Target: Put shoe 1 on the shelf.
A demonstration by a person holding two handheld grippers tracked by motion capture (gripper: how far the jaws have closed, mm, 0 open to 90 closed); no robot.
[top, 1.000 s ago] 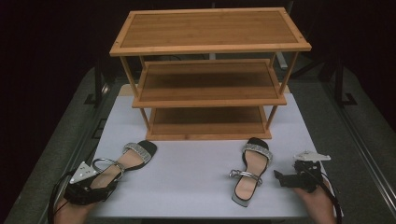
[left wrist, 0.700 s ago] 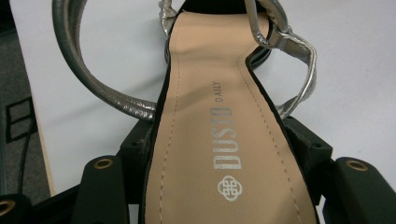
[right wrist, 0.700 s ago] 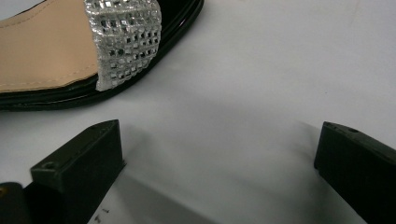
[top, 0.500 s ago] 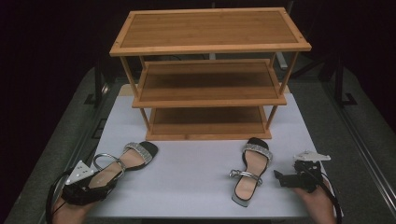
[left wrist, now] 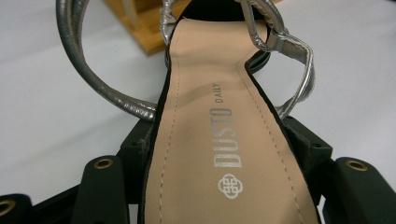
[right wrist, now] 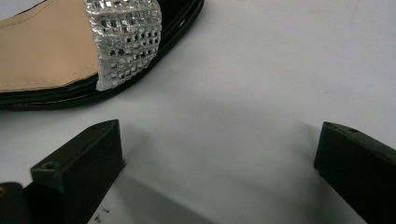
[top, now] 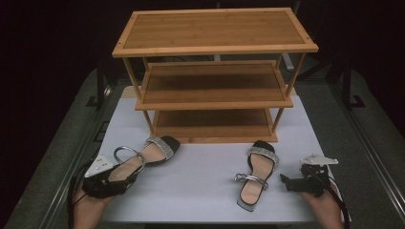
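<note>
From above, the left sandal (top: 143,160) lies on the white table mat (top: 200,191) near the front left, its long axis slanting from the heel at the lower left up to the toe at the upper right, toward the foot of the wooden shoe rack (top: 215,76). The left gripper (top: 107,183) is clamped on its heel end. The right sandal (top: 257,174) lies well apart, toe toward the rack, with the right gripper (top: 291,183) just beside it, not touching. In the left gripper view, the tan insole of the left sandal (left wrist: 219,130) runs straight away between the jaws, which press on both edges of the heel, the silver ankle strap (left wrist: 88,79) looping beyond. In the right gripper view, the jaws stand wide apart over bare mat, the right sandal's rhinestone toe band (right wrist: 126,37) at the upper left.
</note>
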